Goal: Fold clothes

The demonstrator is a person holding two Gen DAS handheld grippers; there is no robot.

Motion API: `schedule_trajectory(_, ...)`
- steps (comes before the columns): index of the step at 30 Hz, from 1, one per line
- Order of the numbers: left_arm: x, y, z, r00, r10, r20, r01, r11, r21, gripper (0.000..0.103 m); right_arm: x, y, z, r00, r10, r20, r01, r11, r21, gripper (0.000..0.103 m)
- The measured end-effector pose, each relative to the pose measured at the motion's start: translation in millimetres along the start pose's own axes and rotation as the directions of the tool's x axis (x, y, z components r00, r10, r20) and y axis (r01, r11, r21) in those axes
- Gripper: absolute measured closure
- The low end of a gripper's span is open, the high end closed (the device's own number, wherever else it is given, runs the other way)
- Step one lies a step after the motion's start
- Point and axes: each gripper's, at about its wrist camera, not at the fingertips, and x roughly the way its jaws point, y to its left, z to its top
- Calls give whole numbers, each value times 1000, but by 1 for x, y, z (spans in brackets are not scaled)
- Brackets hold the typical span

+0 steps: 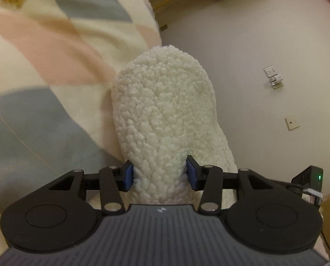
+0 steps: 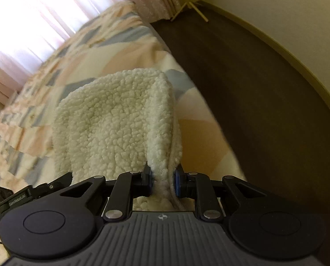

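A cream fleece garment (image 1: 165, 110) with a curly pile fills the middle of the left wrist view. My left gripper (image 1: 160, 174) is shut on a thick bunch of it, blue pads pressed into both sides. In the right wrist view the same fleece garment (image 2: 111, 119) hangs forward as a folded slab over the bed. My right gripper (image 2: 163, 182) is shut on its doubled edge, where a smooth lining shows. The rest of the garment below both grippers is hidden.
A quilt (image 2: 111, 51) with pink, blue and cream patches covers the bed (image 1: 43, 71) to the left. Dark floor (image 2: 253, 84) lies to the right of the bed edge. A pale wall (image 1: 264, 51) carries sockets (image 1: 272, 73). Curtains (image 2: 38, 22) hang behind the bed.
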Motion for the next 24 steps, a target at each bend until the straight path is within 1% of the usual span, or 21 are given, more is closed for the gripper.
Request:
schedule_trajectory(2, 4, -3, -9, 999, 9, 37, -9, 1000, 15, 60, 9, -10, 3, 1000, 4, -1, -4, 1000, -3, 84)
schedule_trajectory(4, 7, 0, -16, 998, 22, 56, -23, 1000, 16, 56, 20, -17, 5, 1000, 0, -11, 0, 1000, -20, 83)
schedule_trajectory(6, 9, 6, -18, 999, 29, 46, -31, 999, 38, 52, 33, -23, 0, 1000, -14, -18, 14, 1000, -9, 83)
schedule_trajectory(8, 9, 7, -13, 999, 33, 17, -34, 996, 76, 51, 44, -30, -7, 1000, -23, -13, 23, 999, 26, 80)
schedule_trajectory(10, 3, -4, -1, 999, 47, -26, -43, 991, 129, 51, 47, -35, -15, 999, -39, 29, 37, 997, 61, 70)
schedule_trajectory(11, -1, -11, 5, 997, 59, -45, -51, 985, 163, 51, 46, -35, -17, 997, -57, 54, 53, 996, 67, 63)
schedule_trajectory(12, -8, -18, 12, 996, 71, -58, -57, 976, 211, 53, 44, -36, -19, 993, -89, 76, 83, 994, 77, 45)
schedule_trajectory(13, -16, -27, 18, 995, 83, -60, -64, 959, 276, 58, 43, -35, -21, 988, -120, 98, 111, 990, 87, 39)
schedule_trajectory(14, -25, -36, 25, 994, 95, -61, -69, 938, 339, 60, 39, -35, -23, 982, -148, 118, 137, 986, 92, 39)
schedule_trajectory(16, -44, -55, 38, 993, 110, -53, -73, 885, 459, 61, 29, -32, -28, 963, -212, 164, 195, 974, 112, 38)
schedule_trajectory(17, -49, -65, 48, 993, 109, -47, -70, 856, 512, 62, 20, -28, -31, 945, -261, 195, 239, 962, 131, 38)
schedule_trajectory(18, -52, -74, 58, 993, 107, -42, -65, 822, 565, 68, 9, -22, -36, 925, -298, 234, 268, 951, 154, 38)
schedule_trajectory(19, -53, -83, 66, 994, 97, -42, -49, 780, 624, 74, -3, -15, -44, 902, -328, 280, 284, 940, 186, 39)
schedule_trajectory(20, -50, -93, 73, 995, 90, -44, -36, 725, 688, 76, -15, -8, -53, 877, -355, 324, 295, 930, 219, 39)
schedule_trajectory(21, -42, -102, 79, 995, 90, -47, -25, 662, 749, 80, -25, 2, -64, 857, -367, 363, 290, 924, 248, 40)
schedule_trajectory(22, -34, -110, 84, 995, 90, -51, -12, 597, 802, 89, -32, 13, -77, 845, -367, 389, 275, 922, 272, 44)
schedule_trajectory(23, -22, -115, 87, 994, 87, -60, 4, 538, 843, 91, -37, 25, -90, 839, -361, 406, 259, 923, 286, 47)
schedule_trajectory(24, -11, -120, 90, 994, 85, -70, 20, 481, 876, 96, -37, 39, -103, 839, -351, 416, 245, 926, 287, 50)
